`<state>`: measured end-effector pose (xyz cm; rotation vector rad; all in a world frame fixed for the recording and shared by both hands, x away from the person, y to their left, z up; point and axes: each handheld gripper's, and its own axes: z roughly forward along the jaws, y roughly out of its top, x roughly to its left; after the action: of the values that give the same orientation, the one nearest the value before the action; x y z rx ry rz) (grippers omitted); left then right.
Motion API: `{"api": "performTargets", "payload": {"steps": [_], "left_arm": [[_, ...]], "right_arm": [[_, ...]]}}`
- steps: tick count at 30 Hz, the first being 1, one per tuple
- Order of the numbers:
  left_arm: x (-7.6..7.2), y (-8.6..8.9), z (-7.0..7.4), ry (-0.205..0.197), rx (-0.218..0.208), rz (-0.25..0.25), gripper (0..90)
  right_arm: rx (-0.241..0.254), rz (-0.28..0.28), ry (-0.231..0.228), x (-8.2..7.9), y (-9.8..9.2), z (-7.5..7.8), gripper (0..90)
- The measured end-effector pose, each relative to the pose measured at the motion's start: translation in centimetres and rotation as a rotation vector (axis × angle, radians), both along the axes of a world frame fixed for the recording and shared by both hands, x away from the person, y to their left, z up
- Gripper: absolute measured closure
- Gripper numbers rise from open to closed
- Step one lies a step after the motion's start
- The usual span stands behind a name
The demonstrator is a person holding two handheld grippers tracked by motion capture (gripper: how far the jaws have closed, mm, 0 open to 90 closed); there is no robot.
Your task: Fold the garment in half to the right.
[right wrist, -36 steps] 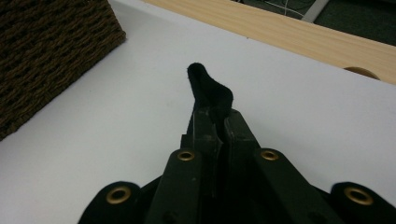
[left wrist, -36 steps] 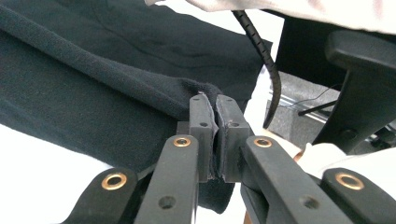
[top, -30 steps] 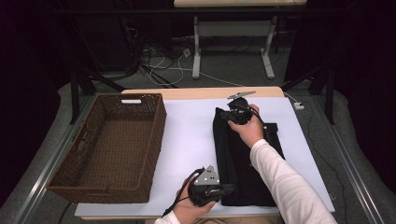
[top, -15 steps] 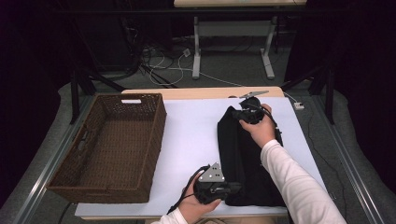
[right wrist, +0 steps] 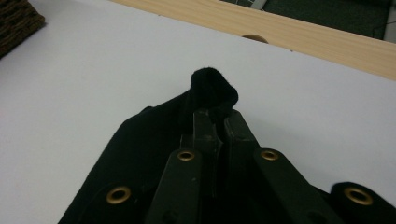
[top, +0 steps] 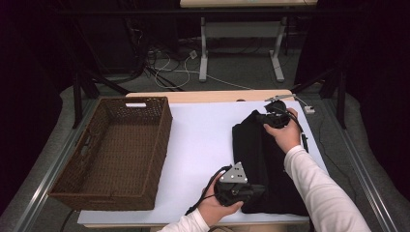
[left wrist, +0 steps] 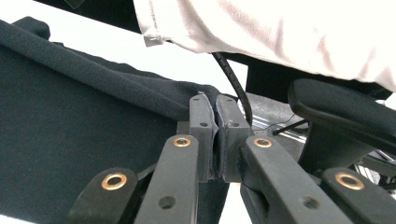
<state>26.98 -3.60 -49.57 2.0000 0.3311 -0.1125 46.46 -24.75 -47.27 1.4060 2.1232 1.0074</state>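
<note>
L tongs (left wrist: 215,140) pinch black cloth (left wrist: 70,140), R tongs (right wrist: 215,135) too

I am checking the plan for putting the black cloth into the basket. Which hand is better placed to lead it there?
Probably the left. The left gripper is shut on the near edge of the black cloth and sits closer to the wicker basket. The right gripper, shut on the far corner, is farther off.

Bare white table (top: 203,145) between wicker basket (top: 116,150) and black cloth (top: 263,154)
</note>
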Motion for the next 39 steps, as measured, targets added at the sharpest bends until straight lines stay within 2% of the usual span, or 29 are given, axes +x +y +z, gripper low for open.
{"api": "performTargets", "payload": {"steps": [1, 10, 14, 17, 23, 28, 35, 39], "left_arm": [[0.1, -0.3, 0.0, 0.005, 0.000, -0.001, 86.7], [0.6, -2.3, -0.2, 0.014, -0.003, -0.019, 86.8], [0.8, -3.2, -0.8, 0.034, 0.000, -0.021, 86.8], [1.0, -3.7, -1.2, 0.026, 0.013, -0.029, 86.7], [1.4, -4.5, -1.8, 0.048, 0.015, -0.027, 86.8], [1.5, -5.1, -2.3, 0.056, 0.022, -0.034, 86.7], [1.6, -5.7, -2.7, 0.067, 0.028, -0.037, 86.7], [1.6, -6.0, -2.7, 0.058, 0.033, -0.042, 86.7]], "right_arm": [[0.004, -0.012, 0.000, 0.0, -0.9, 0.0, 85.9], [0.032, -0.056, 0.003, -0.1, -3.4, -0.2, 85.8], [0.037, -0.074, 0.012, 0.0, -4.3, -1.0, 85.8], [0.043, -0.092, 0.022, 0.0, -5.0, -1.6, 85.8], [0.053, -0.132, 0.049, 0.1, -6.6, -2.8, 85.7], [0.031, -0.144, 0.064, 0.2, -7.2, -4.1, 85.7], [-0.001, -0.152, 0.066, 0.1, -7.5, -4.7, 85.5], [-0.004, -0.157, 0.077, 0.0, -7.7, -5.1, 85.5]]}}
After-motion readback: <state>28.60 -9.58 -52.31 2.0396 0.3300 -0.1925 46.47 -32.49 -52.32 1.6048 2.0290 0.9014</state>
